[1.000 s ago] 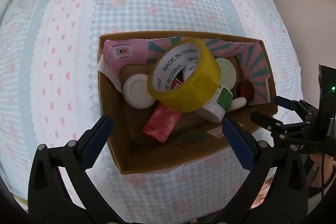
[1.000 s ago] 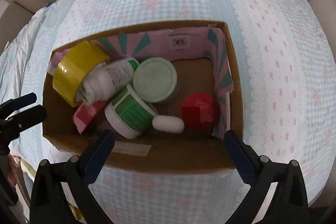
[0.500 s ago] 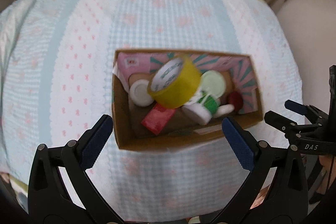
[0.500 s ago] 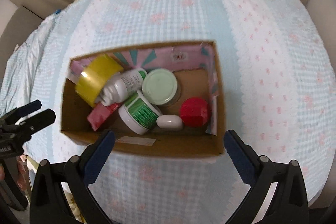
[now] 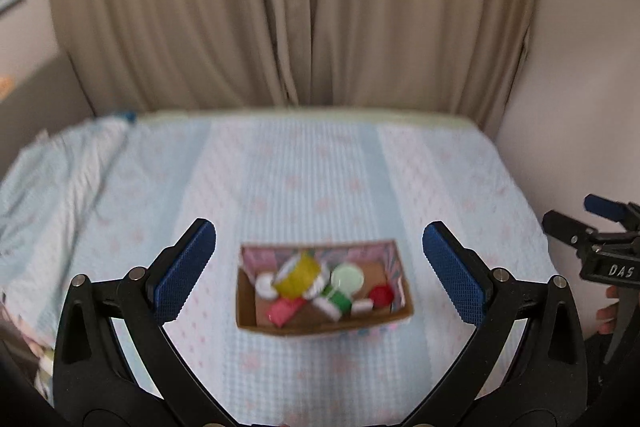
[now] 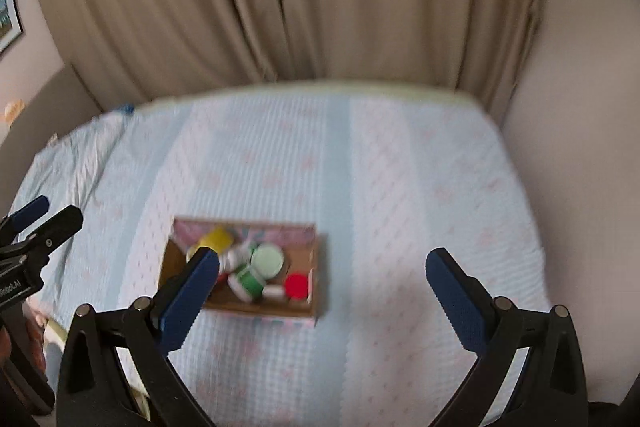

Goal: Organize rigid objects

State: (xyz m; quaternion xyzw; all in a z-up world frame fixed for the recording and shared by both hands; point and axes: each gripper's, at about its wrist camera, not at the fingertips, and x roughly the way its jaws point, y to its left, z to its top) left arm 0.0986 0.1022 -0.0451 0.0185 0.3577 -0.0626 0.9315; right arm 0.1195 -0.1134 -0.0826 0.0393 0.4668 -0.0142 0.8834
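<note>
The cardboard box [image 5: 322,323], packed with a yellow tape roll [image 5: 298,275], jars and a red cap [image 5: 381,295], is seen near the bed's [image 5: 320,163] front edge, while the left gripper [image 5: 319,271] and right gripper [image 6: 322,297] are held clear, jaws wide and empty, suggesting sorting is finished.

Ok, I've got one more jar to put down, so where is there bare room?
The bedspread is bare between the cardboard box and the curtain, and on both sides of the box. Inside it is crowded: the yellow tape roll, jars and the red cap fill most of it. Only its near left corner shows bare floor.
</note>
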